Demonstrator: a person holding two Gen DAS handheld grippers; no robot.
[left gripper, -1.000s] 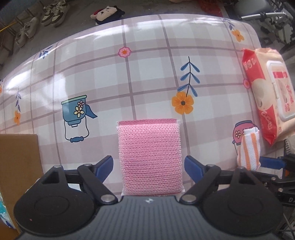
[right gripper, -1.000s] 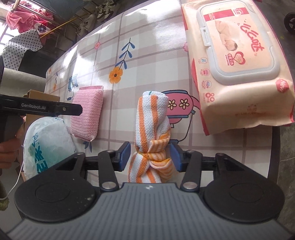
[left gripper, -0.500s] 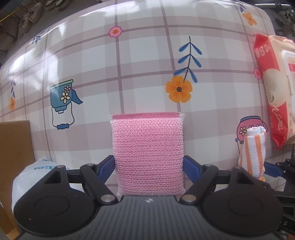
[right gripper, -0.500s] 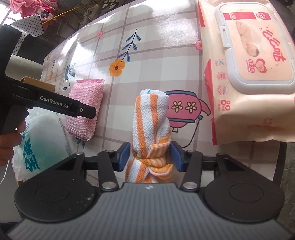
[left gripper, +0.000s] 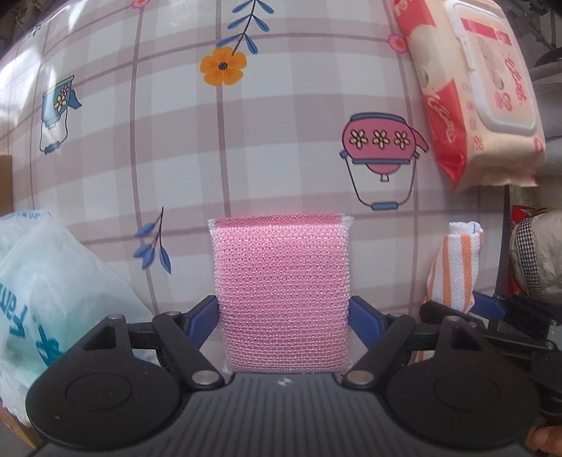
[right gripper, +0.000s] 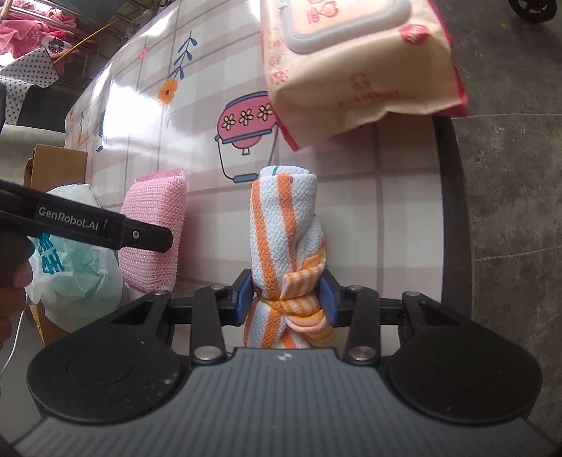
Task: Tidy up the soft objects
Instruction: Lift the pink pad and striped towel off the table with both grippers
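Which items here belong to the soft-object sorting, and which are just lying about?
Part of the job:
- pink sponge, held in the left gripper
- striped orange towel, held in the right gripper
- wipes pack on the table
- white plastic bag by the cardboard box

Lying about:
- patterned tablecloth
- hanging clothes

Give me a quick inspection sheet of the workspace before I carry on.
Surface: table with a checked, flower-printed cover.
Job's things: pink sponge and knotted orange-striped cloth, both held.
Clutter: wipes pack at the table's right edge; plastic bag by a cardboard box.
Grippers: left gripper shut on the sponge; right gripper shut on the cloth.
Cables: thin white cord at the left.
Surroundings: concrete floor; pink fabric in the background.
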